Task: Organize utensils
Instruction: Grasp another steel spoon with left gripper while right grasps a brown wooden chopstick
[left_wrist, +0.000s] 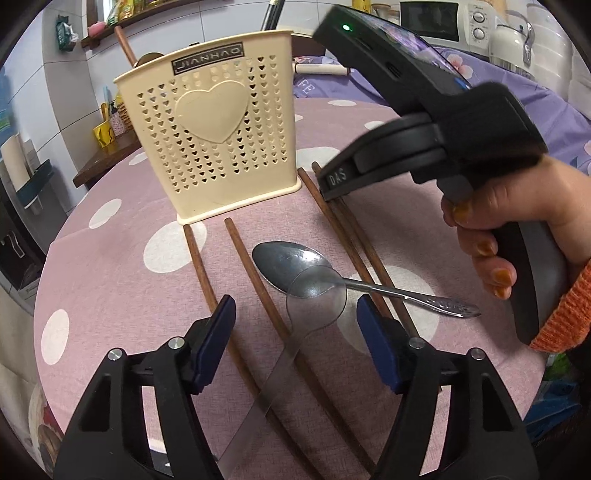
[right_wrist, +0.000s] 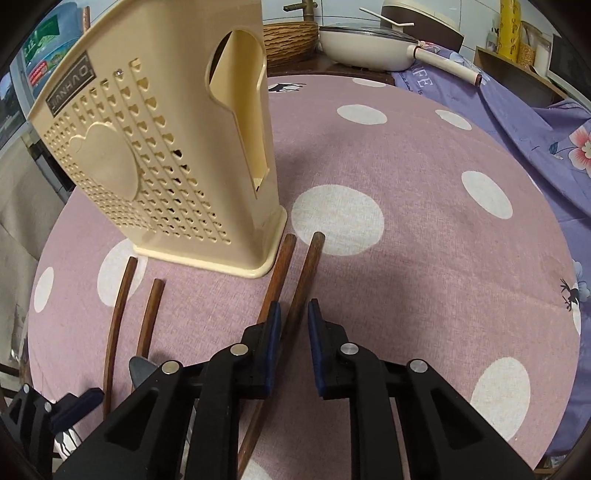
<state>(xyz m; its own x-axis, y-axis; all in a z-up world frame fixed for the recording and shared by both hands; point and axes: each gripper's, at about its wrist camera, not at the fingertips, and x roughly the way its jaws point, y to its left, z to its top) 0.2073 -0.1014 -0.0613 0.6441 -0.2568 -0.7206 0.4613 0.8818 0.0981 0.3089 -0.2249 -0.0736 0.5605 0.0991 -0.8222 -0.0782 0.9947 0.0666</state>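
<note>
A round table (left_wrist: 110, 258) under a mauve cloth with white dots carries everything. Toward its far side a cream perforated utensil holder (left_wrist: 214, 140), marked with a raised heart, stands upright. Four brown wooden chopsticks lie flat in front of the holder, pointing toward it: one pair (left_wrist: 236, 288) to the left, another pair (right_wrist: 291, 280) beside the holder's right corner. A metal spoon (left_wrist: 295, 266) lies across the right pair, its bowl between the two pairs, and a clear plastic spoon (left_wrist: 314, 302) overlaps that bowl. The left gripper (left_wrist: 295, 325) hangs above the spoons with its jaws wide apart, holding nothing. The right gripper (right_wrist: 293, 325) sits low with its jaws narrowed around the outer right chopstick, a gap visible on both sides of it.
</note>
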